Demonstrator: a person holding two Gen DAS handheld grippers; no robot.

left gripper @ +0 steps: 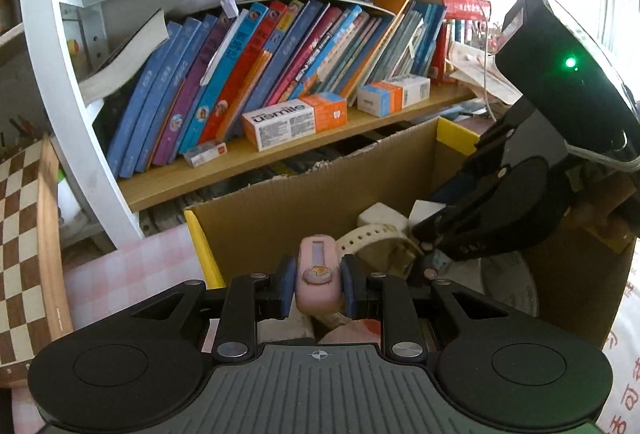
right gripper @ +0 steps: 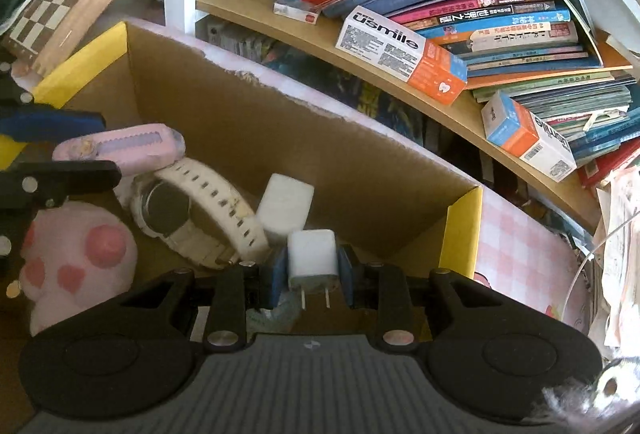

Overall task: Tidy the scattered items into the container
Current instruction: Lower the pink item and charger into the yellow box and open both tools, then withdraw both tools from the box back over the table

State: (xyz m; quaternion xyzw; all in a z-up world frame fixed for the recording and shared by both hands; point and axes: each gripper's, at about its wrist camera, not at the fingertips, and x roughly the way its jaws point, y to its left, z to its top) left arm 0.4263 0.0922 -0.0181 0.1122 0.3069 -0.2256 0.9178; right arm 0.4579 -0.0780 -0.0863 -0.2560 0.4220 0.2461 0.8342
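Background stock, as I see it past my fingers

Leaning books [left gripper: 256, 74] fill a wooden shelf [left gripper: 280, 150]; two orange-and-white usmile boxes [left gripper: 294, 122] [left gripper: 394, 94] lie in front of them, a chessboard [left gripper: 20, 254] stands at left, and pink checked cloth [right gripper: 520, 254] lies beneath.

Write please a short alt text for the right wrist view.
The right gripper holds a white plug adapter over an open cardboard box containing a white wristwatch, a pink toy and a pink case. Behind stands a bookshelf.
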